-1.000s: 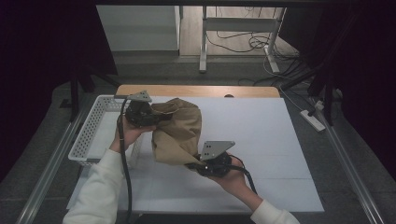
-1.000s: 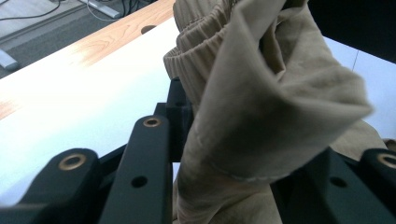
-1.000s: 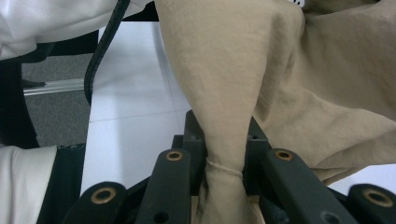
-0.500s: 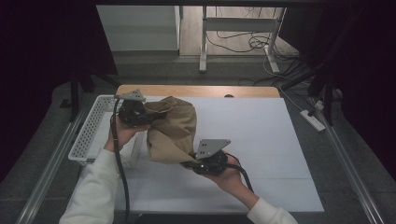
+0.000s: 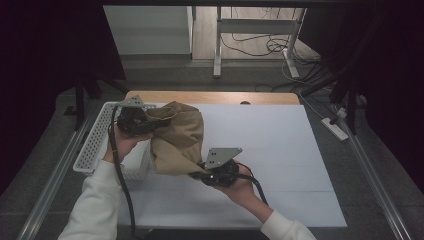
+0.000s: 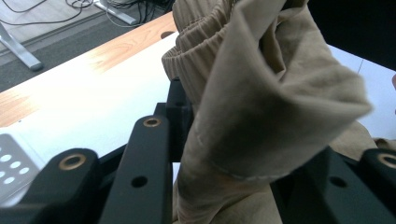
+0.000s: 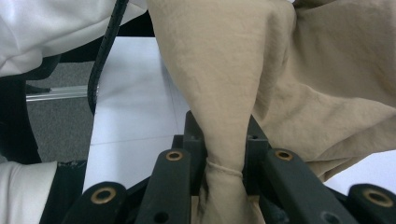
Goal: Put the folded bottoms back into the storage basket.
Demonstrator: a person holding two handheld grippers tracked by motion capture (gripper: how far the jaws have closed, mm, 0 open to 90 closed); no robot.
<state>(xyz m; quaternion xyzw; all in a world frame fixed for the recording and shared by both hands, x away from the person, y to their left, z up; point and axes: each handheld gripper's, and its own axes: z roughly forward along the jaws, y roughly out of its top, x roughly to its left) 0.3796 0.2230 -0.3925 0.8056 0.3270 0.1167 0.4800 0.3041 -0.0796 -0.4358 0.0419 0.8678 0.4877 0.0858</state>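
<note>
My left gripper [image 5: 145,120] is clamped shut on a thick fold of the tan garment [image 5: 177,137], just below its ribbed elastic band [image 6: 201,46], with cloth bunched between the black jaws and spilling over them. My right gripper [image 5: 205,175] is shut too, pinching a narrow hemmed corner of the same garment [image 7: 224,116], which twists into a tight rope right at the jaws and fans out wide above them.

Between my two grips the garment hangs in a slack, crumpled sling, lifted off the white table cover [image 5: 280,150]. Just past my left grip sits the white perforated basket [image 5: 95,145].

I judge the cloth to be light, soft and limp: it will sag and fold wherever I don't support it, and thin edges could slide out of a shallow pinch. The elastic band is the surest hold, being thick and ridged; the hemmed corner is the next best, if gripped deep enough to keep the stitched edge inside the jaws.
</note>
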